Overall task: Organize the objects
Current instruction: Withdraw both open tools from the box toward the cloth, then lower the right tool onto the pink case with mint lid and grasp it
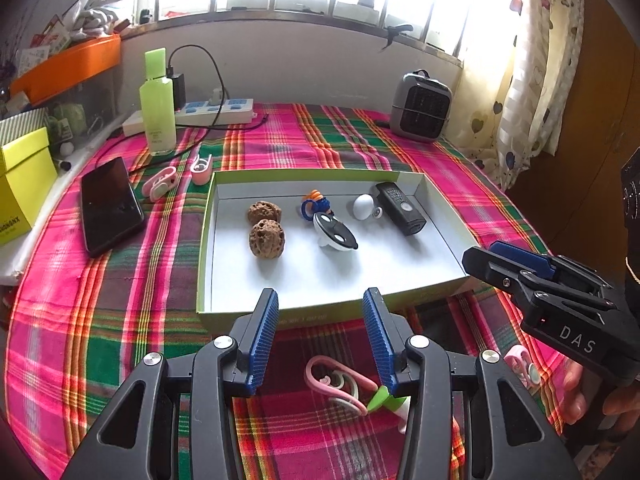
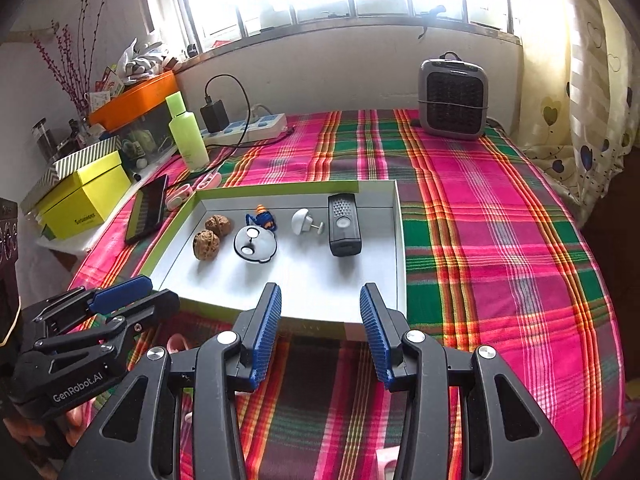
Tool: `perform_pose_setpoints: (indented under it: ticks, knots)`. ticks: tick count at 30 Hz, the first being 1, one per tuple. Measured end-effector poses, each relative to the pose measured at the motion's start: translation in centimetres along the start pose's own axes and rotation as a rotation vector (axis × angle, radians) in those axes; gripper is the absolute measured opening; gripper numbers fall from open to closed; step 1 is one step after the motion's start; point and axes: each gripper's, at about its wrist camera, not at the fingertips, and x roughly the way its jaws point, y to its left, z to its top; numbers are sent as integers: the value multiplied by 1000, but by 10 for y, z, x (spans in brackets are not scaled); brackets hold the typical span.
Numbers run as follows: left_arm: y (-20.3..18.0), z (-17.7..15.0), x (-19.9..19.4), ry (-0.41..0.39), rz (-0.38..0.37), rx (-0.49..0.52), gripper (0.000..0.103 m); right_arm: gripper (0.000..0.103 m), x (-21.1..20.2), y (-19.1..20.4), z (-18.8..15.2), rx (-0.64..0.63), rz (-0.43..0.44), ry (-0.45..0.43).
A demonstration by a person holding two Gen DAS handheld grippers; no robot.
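A shallow white tray with a green rim (image 1: 448, 236) (image 2: 400, 240) lies on the plaid cloth. In it are two walnuts (image 1: 266, 236) (image 2: 206, 243), a black-and-white round toy (image 1: 335, 235) (image 2: 255, 245), a blue-orange toy (image 1: 314, 203) (image 2: 263, 218), a white knob (image 1: 364, 206) (image 2: 301, 221) and a black remote (image 1: 400, 207) (image 2: 344, 224). My left gripper (image 1: 320, 304) is open and empty before the tray's near edge, above pink and green clips (image 1: 340, 386). My right gripper (image 2: 320, 300) is open and empty, also at the near edge.
Two pink clips (image 1: 160, 182) (image 1: 201, 168), a black phone (image 1: 108, 204) (image 2: 148, 208) and a green bottle (image 1: 157, 104) (image 2: 188, 136) lie left of the tray. A power strip (image 1: 216, 110), a grey heater (image 1: 420, 106) (image 2: 452, 98) and a yellow box (image 2: 84, 196) stand further back.
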Motion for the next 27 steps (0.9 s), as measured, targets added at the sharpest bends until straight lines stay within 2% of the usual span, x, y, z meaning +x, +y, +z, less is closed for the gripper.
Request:
perform_pose_setpoints:
  ticks: [17,27]
  knots:
    - [17,-36,-11,44,-38,-32,45,43,-21,1,-35,-22,16,5]
    - [20,-47,-8,71,-79,-51,46,43,-25,-6,-53,-11,-13,28]
